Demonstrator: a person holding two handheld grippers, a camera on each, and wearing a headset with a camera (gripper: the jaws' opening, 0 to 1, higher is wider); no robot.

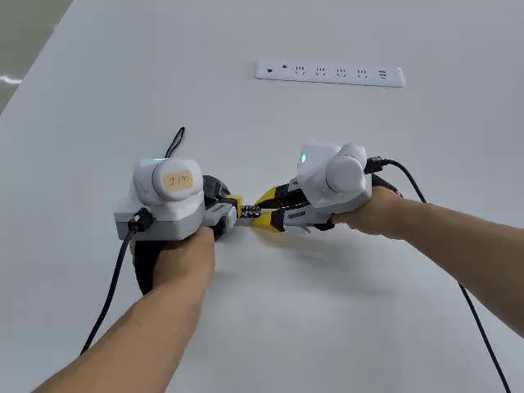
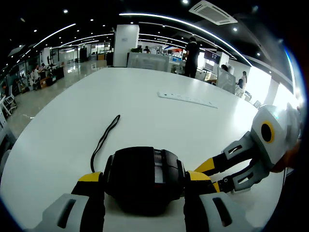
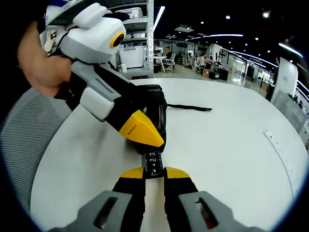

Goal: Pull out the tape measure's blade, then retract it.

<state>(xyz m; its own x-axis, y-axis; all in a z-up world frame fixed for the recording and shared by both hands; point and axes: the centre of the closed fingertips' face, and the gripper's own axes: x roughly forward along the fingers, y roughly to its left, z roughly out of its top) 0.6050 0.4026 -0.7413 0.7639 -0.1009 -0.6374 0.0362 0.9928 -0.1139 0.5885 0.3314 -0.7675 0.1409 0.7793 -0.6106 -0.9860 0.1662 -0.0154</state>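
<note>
In the head view, the left gripper (image 1: 232, 210) and the hand holding it hide most of the black plastic tape measure case (image 1: 214, 188). The short dark stretch of blade (image 1: 250, 212) is too small for its markings to be read. In the right gripper view, the blade's end is hidden between the right gripper's (image 3: 154, 173) yellow-tipped jaws, and the long white power strip (image 3: 284, 155) is cut off at the edge. In the left gripper view, the thin black wrist strap (image 2: 100, 143) disappears behind the case.

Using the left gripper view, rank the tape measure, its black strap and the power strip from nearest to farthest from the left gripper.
1. Tape measure, clamped between the jaws.
2. Black strap, ahead, leftward.
3. Power strip, far ahead, rightward.
</note>
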